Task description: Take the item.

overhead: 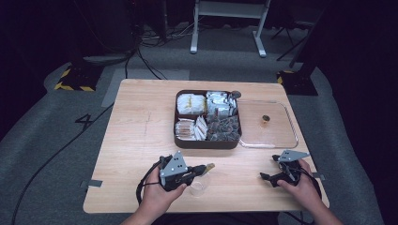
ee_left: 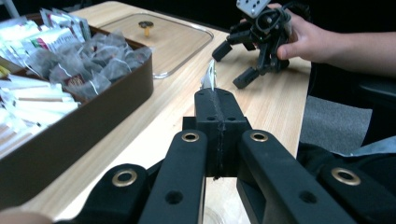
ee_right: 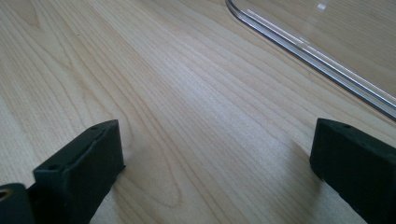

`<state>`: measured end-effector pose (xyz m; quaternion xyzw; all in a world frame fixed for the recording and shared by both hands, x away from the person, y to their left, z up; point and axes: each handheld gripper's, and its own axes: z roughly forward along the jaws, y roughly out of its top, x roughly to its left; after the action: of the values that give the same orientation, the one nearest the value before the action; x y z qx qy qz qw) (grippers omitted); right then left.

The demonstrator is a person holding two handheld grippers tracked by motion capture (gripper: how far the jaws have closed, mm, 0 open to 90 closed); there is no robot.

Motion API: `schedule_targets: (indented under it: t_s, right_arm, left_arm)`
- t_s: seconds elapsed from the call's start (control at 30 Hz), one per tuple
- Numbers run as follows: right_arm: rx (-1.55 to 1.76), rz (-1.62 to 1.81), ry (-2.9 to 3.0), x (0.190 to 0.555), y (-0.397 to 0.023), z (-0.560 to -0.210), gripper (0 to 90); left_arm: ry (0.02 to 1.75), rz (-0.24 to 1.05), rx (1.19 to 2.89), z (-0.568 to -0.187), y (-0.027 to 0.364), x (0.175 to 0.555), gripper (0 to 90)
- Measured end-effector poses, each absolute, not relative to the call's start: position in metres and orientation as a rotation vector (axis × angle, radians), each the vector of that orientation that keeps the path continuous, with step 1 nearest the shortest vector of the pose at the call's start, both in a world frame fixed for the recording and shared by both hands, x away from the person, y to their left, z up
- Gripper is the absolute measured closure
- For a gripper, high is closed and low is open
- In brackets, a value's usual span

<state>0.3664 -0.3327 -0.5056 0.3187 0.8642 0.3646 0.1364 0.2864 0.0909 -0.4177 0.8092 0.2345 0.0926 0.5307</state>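
My left gripper (overhead: 205,168) is shut on a small thin paper sachet (ee_left: 209,77), which sticks out past the closed jaws; in the left gripper view the gripper (ee_left: 217,98) points across the table. Just below it stands a small clear plastic cup (overhead: 198,185). A dark brown compartment box (overhead: 208,142) of tea bags, sachets and sticks sits mid-table. My right gripper (overhead: 268,168) rests near the front right with its jaws wide apart and nothing between them; in its own view the gripper (ee_right: 215,154) stands over bare wood.
A clear lid (overhead: 281,136) with a small knob (overhead: 265,119) lies to the right of the box; its rim (ee_right: 308,49) runs just ahead of the right gripper. The wooden table (overhead: 136,140) has bare room on its left half. Cables cross the floor behind.
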Motion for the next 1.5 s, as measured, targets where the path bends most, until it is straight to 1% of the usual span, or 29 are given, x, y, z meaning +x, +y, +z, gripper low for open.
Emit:
schedule_targets:
  t_s: [0.5,0.67,0.87,0.93,1.0,1.07,1.13,1.2,1.3,1.4,1.5]
  right_arm:
    - [0.923,1.056,2.502,0.366,-0.333,-0.506,2.7]
    - [0.923,1.056,2.502,0.366,-0.333,-0.506,2.7]
    - [0.923,1.056,2.502,0.366,-0.333,-0.506,2.7]
    - [0.923,1.056,2.502,0.366,-0.333,-0.506,2.7]
    - [0.923,1.056,2.502,0.366,-0.333,-0.506,2.7]
    - [0.923,1.056,2.502,0.366,-0.333,-0.506,2.7]
    - [0.923,1.056,2.502,0.366,-0.333,-0.506,2.7]
    - [0.923,1.055,2.502,0.366,-0.333,-0.506,2.7]
    - [0.923,1.056,2.502,0.366,-0.333,-0.506,2.7]
    - [0.923,1.055,2.502,0.366,-0.333,-0.506,2.7]
    - [0.922,1.055,2.501,0.366,-0.333,-0.506,2.8]
  left_arm:
    - [0.568,0.187,1.955,-0.426,0.093,0.285,89.5]
    - [0.580,0.170,1.969,-0.429,0.094,0.284,85.7]
    - [0.587,0.155,1.973,-0.431,0.094,0.283,74.8]
    - [0.584,0.165,1.975,-0.429,0.095,0.283,70.3]
    - [0.587,0.167,1.976,-0.428,0.094,0.283,68.2]
    - [0.586,0.180,1.973,-0.427,0.094,0.283,62.5]
    - [0.586,0.193,1.970,-0.426,0.095,0.284,59.7]
    - [0.588,0.210,1.973,-0.423,0.096,0.286,54.6]
    - [0.595,0.226,1.999,-0.418,0.099,0.288,50.1]
    - [0.619,0.284,2.025,-0.411,0.104,0.290,46.2]
    - [0.653,0.290,2.030,-0.409,0.110,0.292,42.8]
